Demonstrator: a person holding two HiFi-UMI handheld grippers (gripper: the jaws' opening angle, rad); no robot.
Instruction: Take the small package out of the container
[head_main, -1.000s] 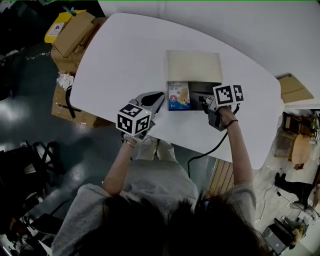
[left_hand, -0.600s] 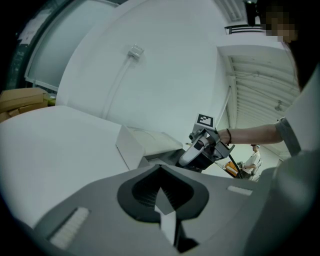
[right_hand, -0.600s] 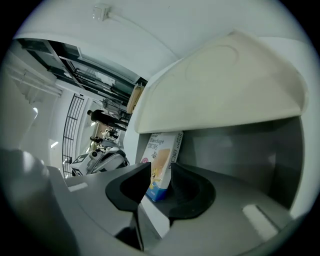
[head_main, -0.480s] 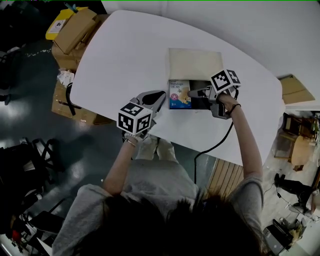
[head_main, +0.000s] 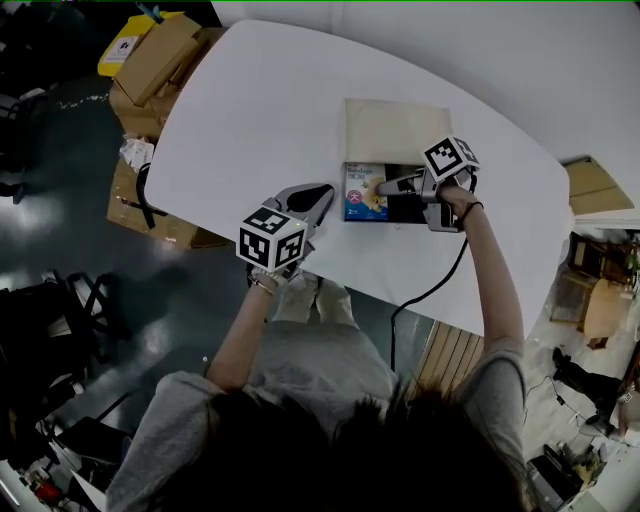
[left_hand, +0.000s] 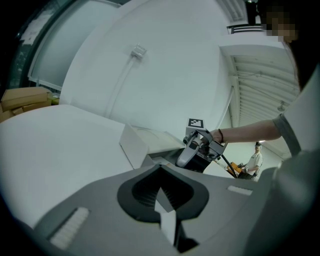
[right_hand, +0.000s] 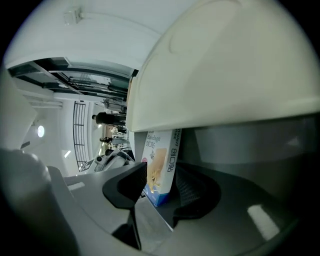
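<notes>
Reaching in from the right, the right gripper (head_main: 385, 186) had swung from the box's (head_main: 400, 212) near right corner to lie across its open top. It was tipped down toward the small package (head_main: 362, 190), and its jaws had just been opening. They stood wide, one on each side of the package, with no squeeze on it that I could see. That spread looked meant to clear the package's width before a grip. The package was inside the box, at its left end, with the lid (head_main: 395, 130) folded back on the far side so the way in stayed free. The left gripper (head_main: 322, 192) had kept its place over the near edge of the table (head_main: 250, 100), left of the box. Its jaws were together and empty, and it was probably parked there out of the way.
</notes>
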